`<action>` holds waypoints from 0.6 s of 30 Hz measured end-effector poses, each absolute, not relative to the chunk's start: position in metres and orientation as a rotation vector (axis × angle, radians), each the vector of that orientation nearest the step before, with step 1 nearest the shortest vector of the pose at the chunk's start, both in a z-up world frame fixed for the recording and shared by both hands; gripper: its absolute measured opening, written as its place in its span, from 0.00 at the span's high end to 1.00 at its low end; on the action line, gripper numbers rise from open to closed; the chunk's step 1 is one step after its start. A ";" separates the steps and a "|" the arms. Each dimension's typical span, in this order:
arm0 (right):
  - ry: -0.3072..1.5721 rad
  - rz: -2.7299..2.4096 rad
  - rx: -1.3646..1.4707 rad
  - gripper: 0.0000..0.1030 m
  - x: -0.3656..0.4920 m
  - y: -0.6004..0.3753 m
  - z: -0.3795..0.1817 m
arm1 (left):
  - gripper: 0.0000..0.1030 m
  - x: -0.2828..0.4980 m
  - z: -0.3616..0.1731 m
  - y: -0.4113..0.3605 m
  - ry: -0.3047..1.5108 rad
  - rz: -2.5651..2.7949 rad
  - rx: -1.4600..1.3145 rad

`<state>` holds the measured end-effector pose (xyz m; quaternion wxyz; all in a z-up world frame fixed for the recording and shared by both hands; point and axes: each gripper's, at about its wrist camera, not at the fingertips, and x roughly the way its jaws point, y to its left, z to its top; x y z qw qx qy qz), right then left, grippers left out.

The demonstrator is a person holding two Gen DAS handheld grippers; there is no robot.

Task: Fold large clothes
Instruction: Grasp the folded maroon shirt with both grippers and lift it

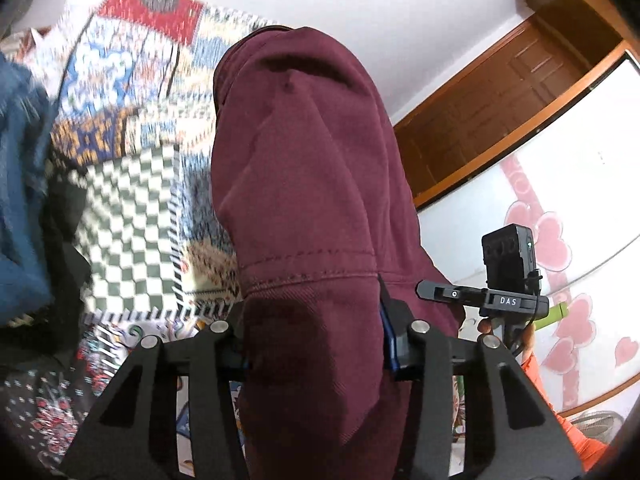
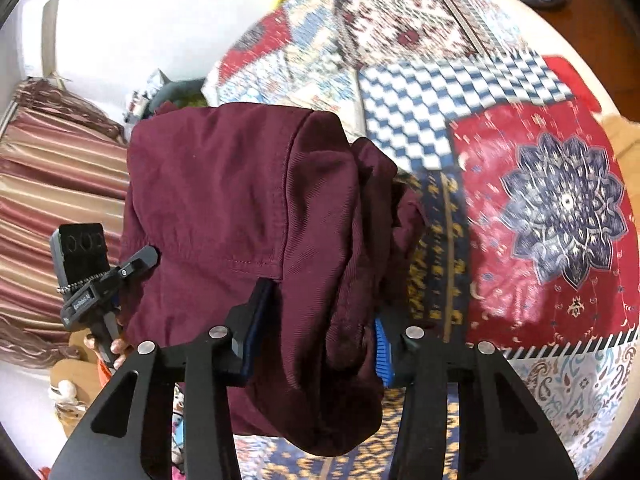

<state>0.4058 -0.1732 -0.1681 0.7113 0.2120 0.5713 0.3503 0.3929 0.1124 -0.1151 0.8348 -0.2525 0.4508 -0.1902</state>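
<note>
The left gripper (image 1: 316, 344) is clamped on a thick bunch of the maroon garment (image 1: 304, 168), and the right gripper (image 2: 312, 332) pinches a second bunch of the same garment (image 2: 248, 200), its blue finger pads (image 2: 382, 354) pressed into the cloth from both sides. The garment is held up off the patchwork bedspread (image 2: 540, 200) (checked, floral and medallion panels, blurred in both views), with a stitched hem seam running across the fabric just ahead of each gripper. Beyond it, the left wrist view shows blue fabric (image 1: 20, 184) at the left edge, a white wall, a brown wooden door (image 1: 500, 108) and a panel with pink hearts (image 1: 560, 240); the right wrist view shows a striped curtain (image 2: 60, 184).
</note>
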 end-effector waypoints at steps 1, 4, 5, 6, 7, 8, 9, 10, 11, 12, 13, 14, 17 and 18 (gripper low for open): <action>1.242 0.783 0.465 0.60 0.405 -0.170 -0.158 | 0.55 0.389 -0.106 0.117 0.937 -0.401 -0.531; 1.174 0.805 0.432 0.60 0.404 -0.152 -0.126 | 0.55 0.382 -0.072 0.136 0.870 -0.391 -0.527; 1.158 0.815 0.427 0.60 0.405 -0.146 -0.118 | 0.55 0.378 -0.065 0.142 0.855 -0.388 -0.526; 1.136 0.829 0.419 0.60 0.406 -0.138 -0.107 | 0.55 0.374 -0.052 0.152 0.831 -0.380 -0.521; 1.116 0.843 0.411 0.60 0.406 -0.129 -0.097 | 0.55 0.369 -0.042 0.160 0.813 -0.374 -0.518; 1.099 0.854 0.402 0.60 0.406 -0.122 -0.088 | 0.55 0.362 -0.028 0.173 0.786 -0.361 -0.510; 1.078 0.871 0.390 0.60 0.405 -0.115 -0.079 | 0.55 0.358 -0.018 0.183 0.766 -0.350 -0.507; 1.056 0.888 0.381 0.60 0.406 -0.102 -0.069 | 0.55 0.356 -0.012 0.191 0.755 -0.342 -0.506; 1.042 0.904 0.375 0.60 0.405 -0.096 -0.062 | 0.55 0.352 -0.003 0.203 0.739 -0.329 -0.506; 1.028 0.921 0.372 0.60 0.405 -0.083 -0.054 | 0.55 0.349 0.006 0.216 0.723 -0.311 -0.504; 1.016 0.936 0.365 0.60 0.406 -0.070 -0.047 | 0.55 0.346 0.011 0.227 0.713 -0.298 -0.502; 1.007 0.949 0.358 0.60 0.406 -0.061 -0.043 | 0.55 0.343 0.018 0.239 0.702 -0.283 -0.502; 0.983 0.991 0.345 0.60 0.410 -0.023 -0.029 | 0.55 0.334 0.034 0.281 0.673 -0.230 -0.512; 0.981 1.006 0.343 0.60 0.412 -0.008 -0.027 | 0.55 0.331 0.037 0.294 0.668 -0.213 -0.516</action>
